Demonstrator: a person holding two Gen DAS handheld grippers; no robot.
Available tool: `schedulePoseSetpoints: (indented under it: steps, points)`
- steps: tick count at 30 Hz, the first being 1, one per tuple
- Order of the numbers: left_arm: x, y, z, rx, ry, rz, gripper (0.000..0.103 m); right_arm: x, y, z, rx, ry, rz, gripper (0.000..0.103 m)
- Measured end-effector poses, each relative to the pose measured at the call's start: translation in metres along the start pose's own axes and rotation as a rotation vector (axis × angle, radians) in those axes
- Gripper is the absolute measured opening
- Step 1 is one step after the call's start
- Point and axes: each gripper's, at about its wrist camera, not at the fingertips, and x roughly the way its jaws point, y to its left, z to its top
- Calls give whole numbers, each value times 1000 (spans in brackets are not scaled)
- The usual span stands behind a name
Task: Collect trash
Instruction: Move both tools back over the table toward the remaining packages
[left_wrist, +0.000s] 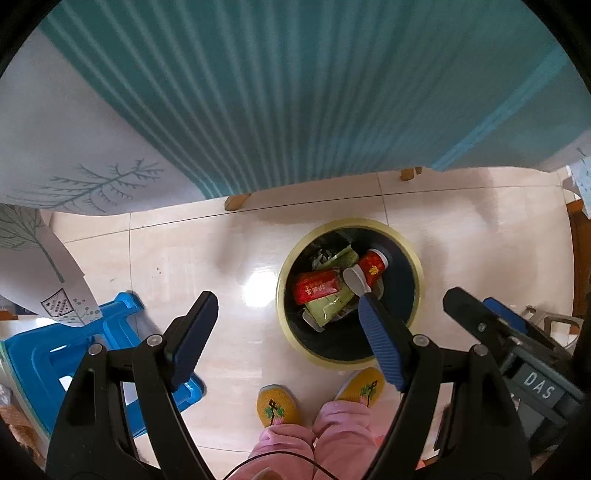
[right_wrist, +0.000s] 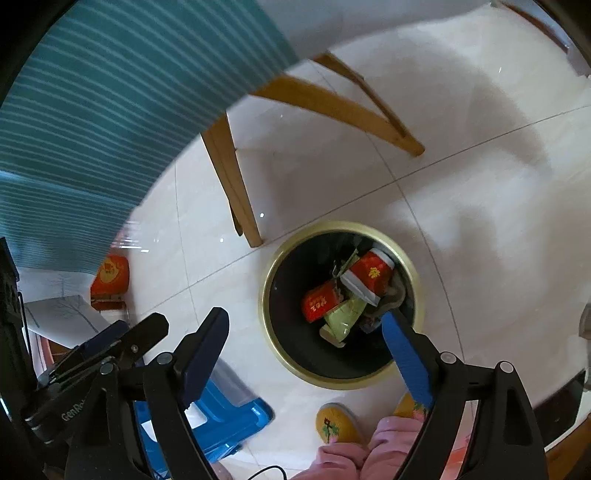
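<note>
looking straight down on glossy cream floor tiles (left_wrist: 177, 258), crossed by thin grout lines and catching a bright glare just left of the trash bin (left_wrist: 349, 291). standing on those tiles, round, dark inside, ringed by a yellowish rim. behind the bin, a teal striped tablecloth (left_wrist: 295, 92) hanging over wooden legs (right_wrist: 232, 184). left of the bin, a blue plastic stool (left_wrist: 74, 354), and beyond it a white sheet printed with a bare tree (left_wrist: 74, 147). further left of the bin in the right wrist view, a red and orange package (right_wrist: 110, 275) lying on the floor. below the bin, yellow embroidered slippers (left_wrist: 277, 406) and pink trouser legs (left_wrist: 325, 435).

inside the bin: a red carton (left_wrist: 317, 286) lying flat, a red paper cup (left_wrist: 373, 266) tipped against the far right wall, a pale green wrapper (left_wrist: 330, 308) under the carton, plus darker crumpled bits at the back, too small to tell.

hovering above the bin, left gripper (left_wrist: 286, 328) spread wide apart, holding nothing, its right finger overlapping the bin's opening. beside it, right gripper (right_wrist: 306, 339) likewise wide apart and empty, its right finger over the bin's near rim.
</note>
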Motion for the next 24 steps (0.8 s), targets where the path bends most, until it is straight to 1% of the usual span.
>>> schedulePoseSetpoints:
  steps: [5,8,12,18,21,24]
  points:
    - [-16,-8,-7,23,-21,7,76,-28,0,-2,-3,-37,-3,88]
    - [-27,-13,-14,29,-20,13,76,-48,0,-6,-4,-51,-9,88]
    - [-54,-16,-23,37,-21,14,76,-78,2,-12,4,-60,-7,88]
    - [-128,-15,-28,47,-35,0,76,-144,16,-21,-18,-68,10,88]
    - [-180,-16,-28,55,-70,-8,76,-184,30,-25,-50,-74,22,88]
    - [-221,-16,-22,51,-103,-21,76,-228,45,-25,-93,-92,35,88]
